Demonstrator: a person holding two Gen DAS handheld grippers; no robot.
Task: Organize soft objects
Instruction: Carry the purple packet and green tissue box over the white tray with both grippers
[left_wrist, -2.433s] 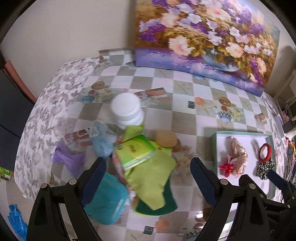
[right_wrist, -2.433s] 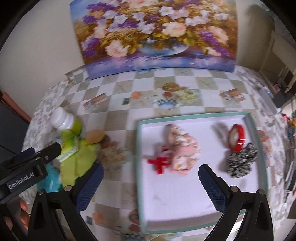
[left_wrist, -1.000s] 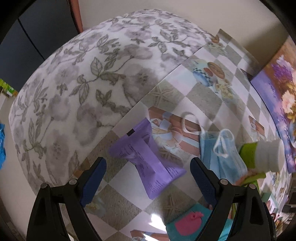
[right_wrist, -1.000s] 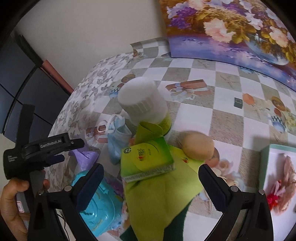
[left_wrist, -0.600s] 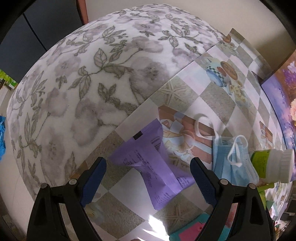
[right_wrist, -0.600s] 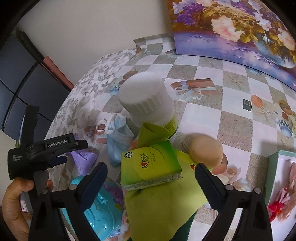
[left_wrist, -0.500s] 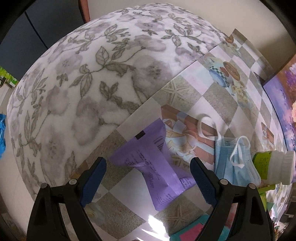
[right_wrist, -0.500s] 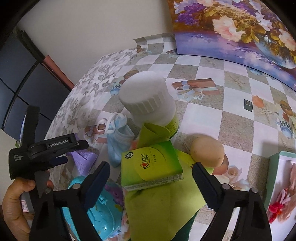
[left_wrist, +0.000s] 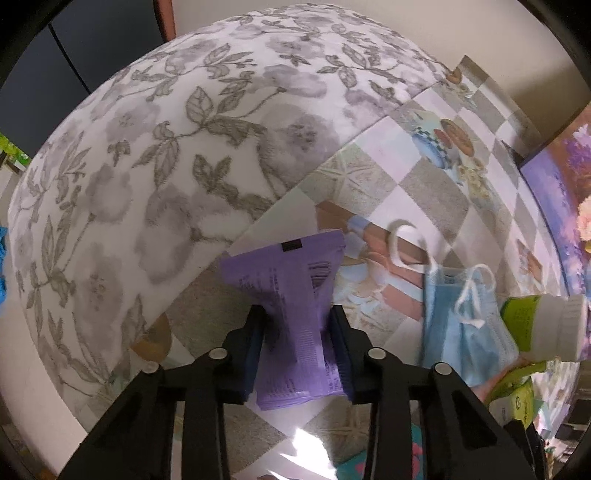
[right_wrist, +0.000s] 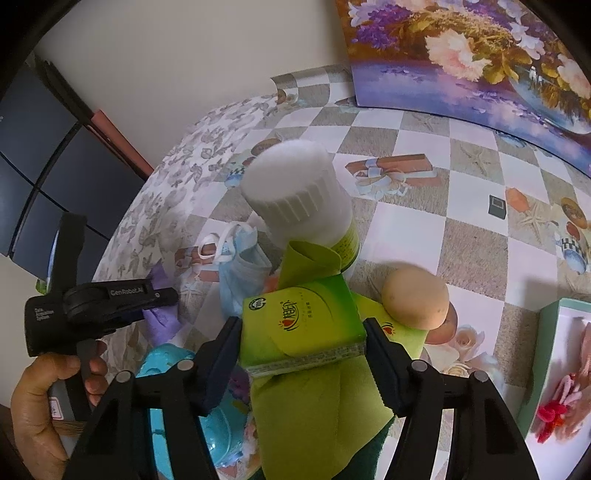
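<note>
Item one: purple packet (left_wrist: 295, 314), soft foil pouch with printed text, lying on the checkered worktop (left_wrist: 388, 184) near its flower-patterned edge. My left claw (left_wrist: 297, 347) points down over it, jaws closing, both pads against the packet's sides, clenched on it.

Item two: green tissue pack (right_wrist: 301, 328), resting atop a yellow-green cloth (right_wrist: 317, 413) in the pile. My right claw (right_wrist: 301, 354) is closing on it, the pack between the jaws with both pads touching its ends.

Adjacent: blue face mask (left_wrist: 461, 314) just beside the packet; white-capped bottle (right_wrist: 299, 192) upright behind the tissue pack; tan round sponge (right_wrist: 415, 297) to its right; turquoise toy (right_wrist: 173, 406) at the left; teal-rimmed tray (right_wrist: 546, 332) at the far right.
</note>
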